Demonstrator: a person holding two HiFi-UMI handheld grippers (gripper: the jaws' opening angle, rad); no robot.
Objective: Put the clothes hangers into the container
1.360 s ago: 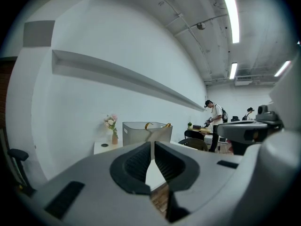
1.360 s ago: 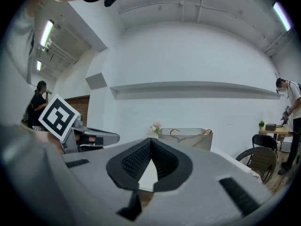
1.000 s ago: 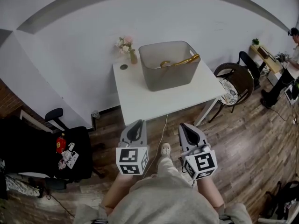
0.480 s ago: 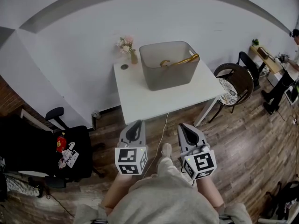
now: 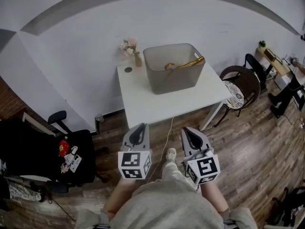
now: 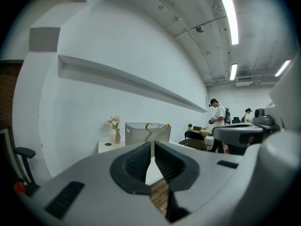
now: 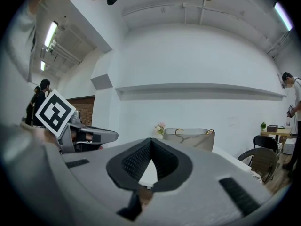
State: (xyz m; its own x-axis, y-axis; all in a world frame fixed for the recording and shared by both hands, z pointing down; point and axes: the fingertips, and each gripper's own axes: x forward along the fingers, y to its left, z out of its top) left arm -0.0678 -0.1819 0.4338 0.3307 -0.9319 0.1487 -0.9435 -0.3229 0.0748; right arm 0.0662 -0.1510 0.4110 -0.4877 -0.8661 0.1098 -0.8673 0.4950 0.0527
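Left claw [image 5: 139,128] and right claw [image 5: 188,130] are closed, empty, well clear of the bench [image 5: 157,104]; the hanger [image 5: 187,64] lies in the bin [image 5: 176,78], tip on the rim — likely light, stiff, slick, best gripped across its straight arm.

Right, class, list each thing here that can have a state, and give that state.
left gripper: shut, empty.
right gripper: shut, empty.
container: upright on the table, open-topped.
gold hanger: inside the container, one end up by the rim.
flower vase: upright on the table.
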